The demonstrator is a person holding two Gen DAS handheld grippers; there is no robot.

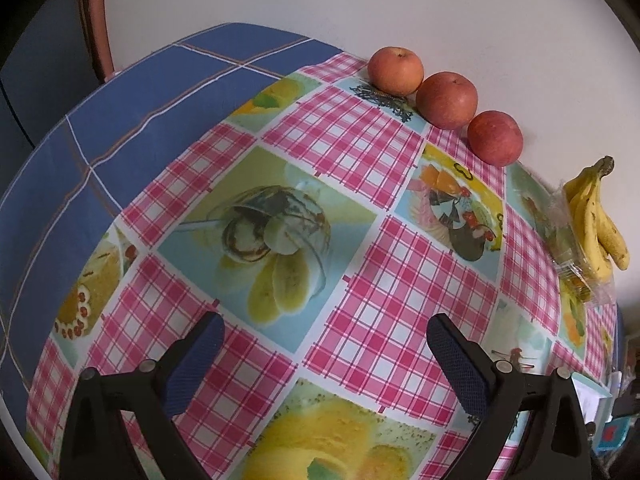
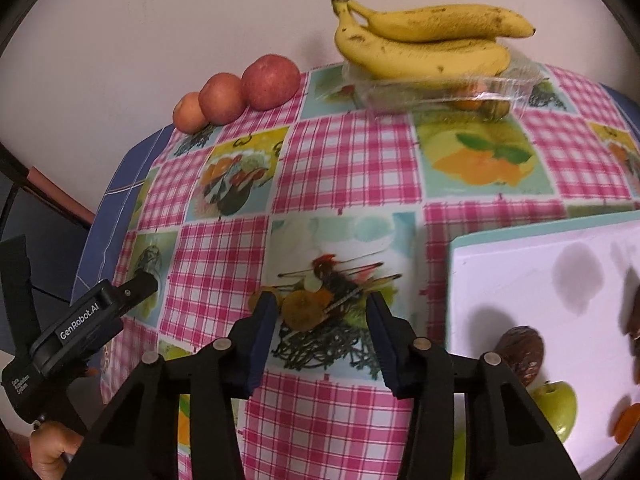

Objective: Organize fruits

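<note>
left claw (image 1: 322, 330) spread wide, empty, above table (image 1: 372, 280) | right claw (image 2: 322, 312) half-narrowed, not clenched, gripping nothing | three apples (image 1: 446, 100) rowed by wall, bananas (image 2: 424, 46) on clear tray (image 2: 440, 94), green apple (image 2: 558, 404) by white board (image 2: 560, 280) | risk: I judge apples may roll off the edge if nudged; bananas may slip off the tray.

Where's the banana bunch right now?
The banana bunch sits on a clear plastic tray at the table's far edge by the wall, right of the three apples.

Three red apples (image 1: 447, 100), one banana bunch (image 2: 424, 42), one green apple (image 2: 558, 404).
</note>
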